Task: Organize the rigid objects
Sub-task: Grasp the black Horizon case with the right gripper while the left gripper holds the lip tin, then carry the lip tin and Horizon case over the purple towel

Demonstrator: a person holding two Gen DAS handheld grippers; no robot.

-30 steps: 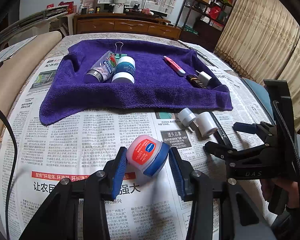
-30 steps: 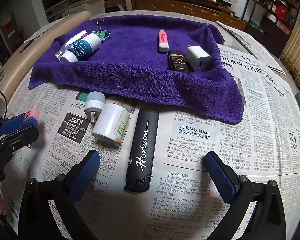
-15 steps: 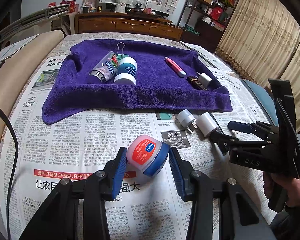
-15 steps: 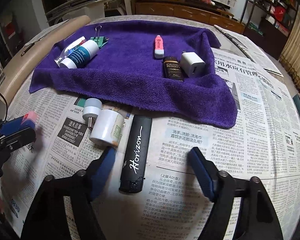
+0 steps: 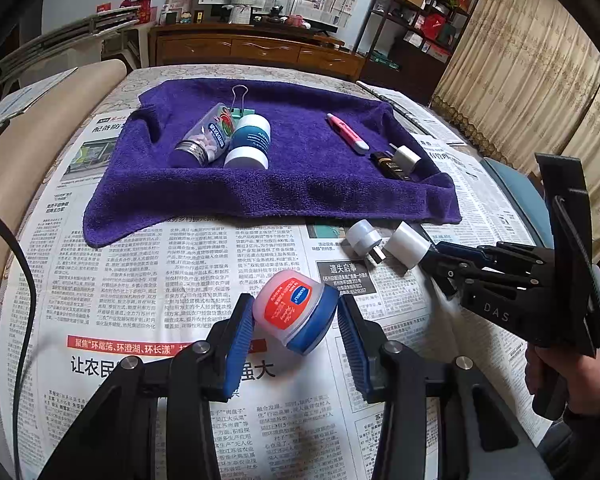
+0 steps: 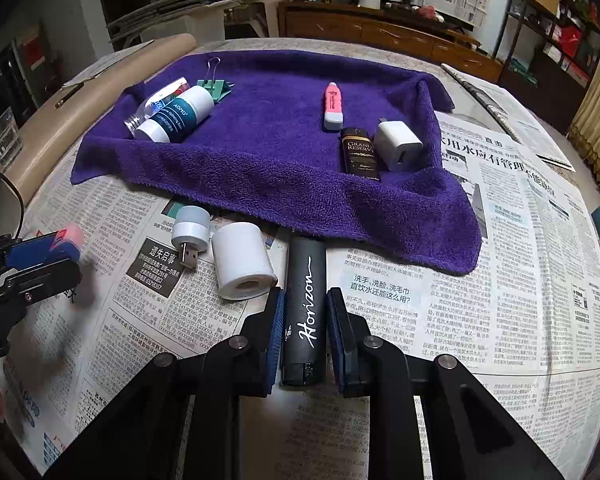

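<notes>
Left gripper (image 5: 294,330): fingers clamped on blue-capped jar (image 5: 296,314). Right gripper (image 6: 303,326): fingers narrow, gripping black Horizon case (image 6: 305,308) just off the purple towel (image 6: 268,152) near edge.

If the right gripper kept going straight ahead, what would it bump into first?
The right gripper is already closed around the black case. Pushed straight on, the case's far end would probably meet the front edge of the purple towel first, though how near that is stays unclear.

Newspaper-covered table (image 6: 500,240); purple towel (image 6: 280,168) on it.
</notes>
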